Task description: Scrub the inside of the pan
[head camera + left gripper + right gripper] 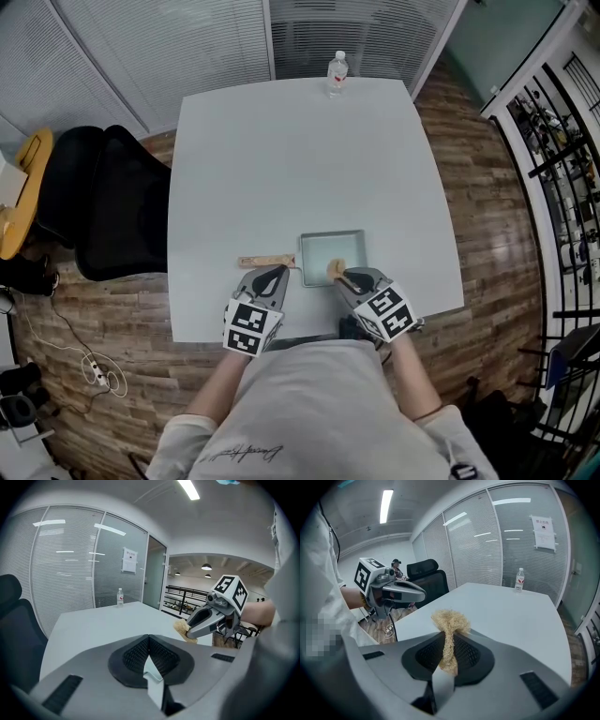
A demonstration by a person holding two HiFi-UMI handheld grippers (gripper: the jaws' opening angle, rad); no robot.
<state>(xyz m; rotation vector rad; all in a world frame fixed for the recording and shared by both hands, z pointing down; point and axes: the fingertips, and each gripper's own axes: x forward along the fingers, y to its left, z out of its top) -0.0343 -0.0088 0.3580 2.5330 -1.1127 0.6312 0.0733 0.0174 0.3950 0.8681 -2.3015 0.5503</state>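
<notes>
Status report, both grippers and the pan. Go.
Left gripper shut, empty, beside the handle. Right gripper shut on fibre scrubber, at the pan near edge. Bottle far off, no obstruction.

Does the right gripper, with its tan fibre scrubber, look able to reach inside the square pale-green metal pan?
Probably yes: the right gripper holds the scrubber at the near edge of the pan, which looks empty.

The pan (pixel 330 246) shows only in the head view; in both gripper views it lies hidden below the grey housings. Its near rim, lower centre, is covered by the right tool (pixel 343 276) and the fibre scrubber (pixel 334 270). The label on the water bottle (pixel 337 73) (top centre) is too small to read, likewise the notice (pixel 543 531) at upper right of the right gripper view.
</notes>
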